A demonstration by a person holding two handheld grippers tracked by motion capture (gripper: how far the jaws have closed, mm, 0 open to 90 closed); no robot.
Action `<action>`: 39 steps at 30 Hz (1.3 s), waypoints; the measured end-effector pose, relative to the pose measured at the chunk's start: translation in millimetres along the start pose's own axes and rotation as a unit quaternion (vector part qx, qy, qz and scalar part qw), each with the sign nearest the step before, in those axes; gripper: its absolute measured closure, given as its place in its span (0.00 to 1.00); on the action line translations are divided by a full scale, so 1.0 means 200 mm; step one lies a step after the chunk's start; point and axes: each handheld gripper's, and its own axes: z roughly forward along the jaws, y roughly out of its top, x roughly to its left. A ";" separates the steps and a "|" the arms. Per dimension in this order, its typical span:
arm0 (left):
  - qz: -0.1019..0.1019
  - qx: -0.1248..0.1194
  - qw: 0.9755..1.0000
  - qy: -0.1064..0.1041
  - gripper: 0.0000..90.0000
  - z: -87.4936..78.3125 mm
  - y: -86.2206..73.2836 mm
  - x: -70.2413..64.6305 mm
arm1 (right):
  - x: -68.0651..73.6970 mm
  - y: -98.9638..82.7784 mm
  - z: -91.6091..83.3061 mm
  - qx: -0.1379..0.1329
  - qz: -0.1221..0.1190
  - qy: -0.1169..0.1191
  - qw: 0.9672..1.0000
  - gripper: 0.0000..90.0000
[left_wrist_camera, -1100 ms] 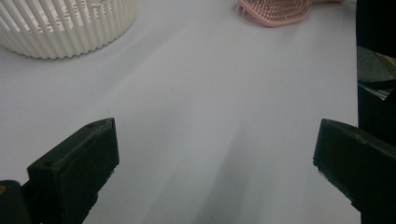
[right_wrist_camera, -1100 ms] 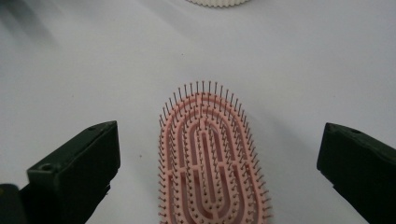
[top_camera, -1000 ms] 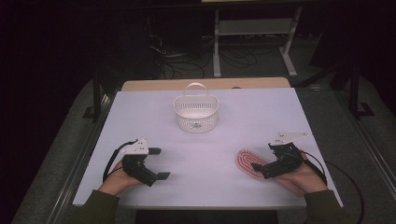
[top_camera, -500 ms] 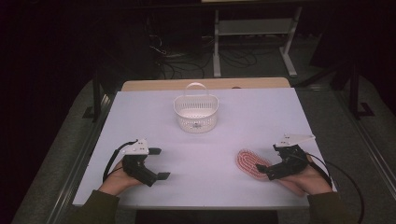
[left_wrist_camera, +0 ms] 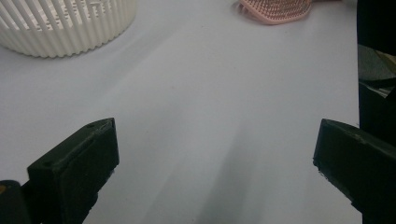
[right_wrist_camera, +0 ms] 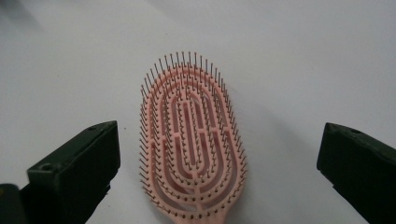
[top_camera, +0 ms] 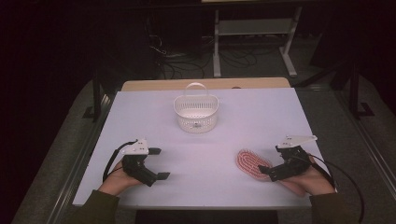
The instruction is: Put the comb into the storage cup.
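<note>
A pink oval hairbrush point(top_camera: 251, 163) lies bristles up on the white table point(top_camera: 261, 116), at the front right. My right gripper point(top_camera: 271, 162) stands open just right of it, and the brush's handle end reaches between the jaws. In the right gripper view the brush head point(right_wrist_camera: 190, 154) lies ahead between the wide-apart fingers of the right gripper point(right_wrist_camera: 218, 137), untouched. A white slotted basket point(top_camera: 196, 113) with a handle stands at the table's middle back. My left gripper point(top_camera: 159, 163) rests open at the front left with nothing in it. The left gripper view shows that gripper point(left_wrist_camera: 215, 140), the basket point(left_wrist_camera: 65, 23) and the brush point(left_wrist_camera: 275, 8) far off.
Bare tabletop stretches between the two grippers and the basket. A wooden edge point(top_camera: 205, 84) runs behind the table's far side. Beyond it, in the dark, are a metal stand point(top_camera: 252, 32) and cables on the floor.
My right gripper has shifted slightly to the right, back from the brush. The brush, the basket and the left gripper have stayed put.
</note>
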 end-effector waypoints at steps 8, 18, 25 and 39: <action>-0.001 0.001 1.000 0.000 0.00 0.00 0.00 0.00 | -0.01 -0.02 0.00 0.005 0.000 0.000 1.000 0.00; 0.000 0.001 1.000 0.000 0.00 0.00 0.00 0.00 | -0.03 -0.04 -0.02 0.009 0.004 0.001 1.000 0.00; 0.001 0.001 1.000 0.000 0.00 0.00 0.00 0.00 | -0.03 -0.05 -0.02 0.017 0.002 0.004 1.000 0.00; 0.001 0.000 1.000 0.001 0.00 0.00 0.00 0.00 | -0.02 -0.06 -0.01 0.036 -0.006 0.006 0.999 0.00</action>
